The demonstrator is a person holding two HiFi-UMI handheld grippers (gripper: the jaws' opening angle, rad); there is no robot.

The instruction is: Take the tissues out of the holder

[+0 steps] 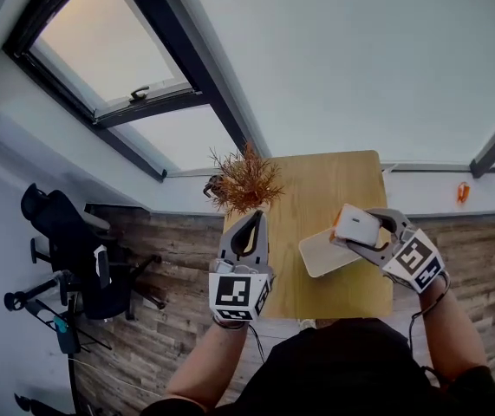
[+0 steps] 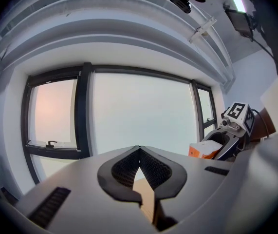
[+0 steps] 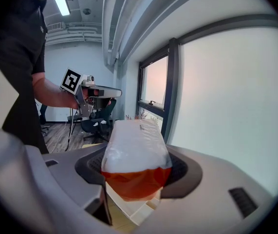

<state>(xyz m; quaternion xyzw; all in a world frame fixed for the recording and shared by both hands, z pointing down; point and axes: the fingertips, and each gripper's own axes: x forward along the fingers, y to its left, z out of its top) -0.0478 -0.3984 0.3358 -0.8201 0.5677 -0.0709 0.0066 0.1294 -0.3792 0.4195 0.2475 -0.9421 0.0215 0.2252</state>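
The right gripper (image 3: pixel 138 168) clamps a tissue pack (image 3: pixel 135 145), white with an orange end, between its 2 jaws, over the open cream holder (image 1: pixel 323 256) on the wooden table (image 1: pixel 316 185). The left gripper (image 2: pixel 139 156) hovers at the table's left edge near a dried plant (image 1: pixel 245 180), its jaws pressed together on nothing.

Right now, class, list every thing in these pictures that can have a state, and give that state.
tissue pack: lifted above the holder, clamped in the right gripper.
holder: resting on the table, under the pack, not gripped.
right gripper: shut on the tissue pack.
left gripper: shut, empty.
dried plant: upright at the table's far corner.
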